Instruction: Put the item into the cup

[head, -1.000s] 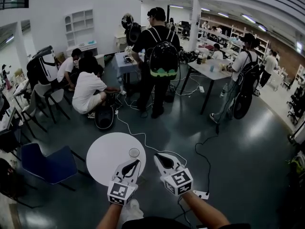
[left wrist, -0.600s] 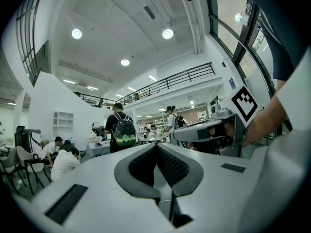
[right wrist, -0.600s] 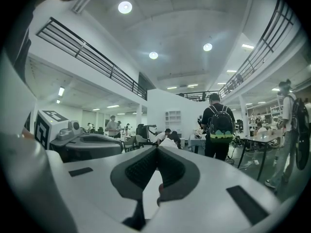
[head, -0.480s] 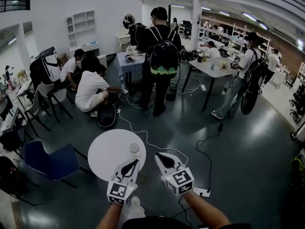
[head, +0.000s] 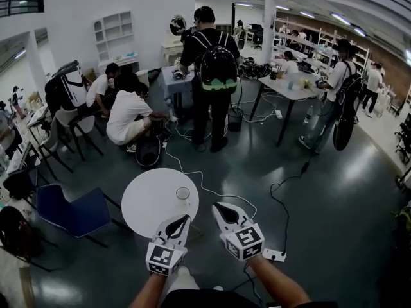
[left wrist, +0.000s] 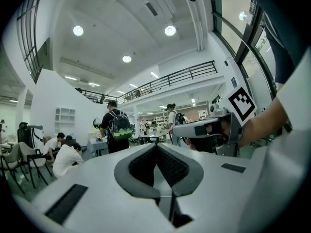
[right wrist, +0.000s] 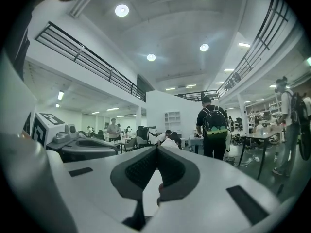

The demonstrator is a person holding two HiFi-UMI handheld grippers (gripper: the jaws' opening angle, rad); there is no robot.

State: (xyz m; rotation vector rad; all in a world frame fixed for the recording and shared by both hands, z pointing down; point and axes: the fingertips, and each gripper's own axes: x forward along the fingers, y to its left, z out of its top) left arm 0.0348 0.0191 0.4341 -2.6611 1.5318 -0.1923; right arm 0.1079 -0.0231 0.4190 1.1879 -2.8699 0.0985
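A big open hall w/ a dark glossy floor point(head: 334, 191) is seen. Several ppl are spread across the far part. A standing person w/ a backpack point(head: 212, 69) is seen from behind at far centre, and a crouching person in white point(head: 125, 117) is seen far left. A long far table point(head: 292, 88) w/ clutter is placed far right, and more ppl stand by it. A blue chair point(head: 67, 213) is parked near left.

The round white tabletop point(head: 151, 201) is set just right of that chair, near centre. A white cable point(head: 168, 162) is trailed over the floor from the far side past the tabletop's right edge.

Both tools are held level at the near edge of the scene, side by side but apart. The left hand-held gripper point(head: 184, 219) is pointed over the tabletop's near right rim. Its jaws are closed together w/ nothing seen btw the pads. The right hand-held gripper point(head: 217, 206) is held over the floor, just right of the tabletop. Its jaws are also brought together at the tips. A tiny reddish bit point(right wrist: 158, 199) is glimpsed low btw its pads, too small to be identified, so the item can't be placed for sure.

The clear cup point(head: 183, 194) is stood upright on the tabletop near the right edge, just beyond the left tips and untouched by either tool.
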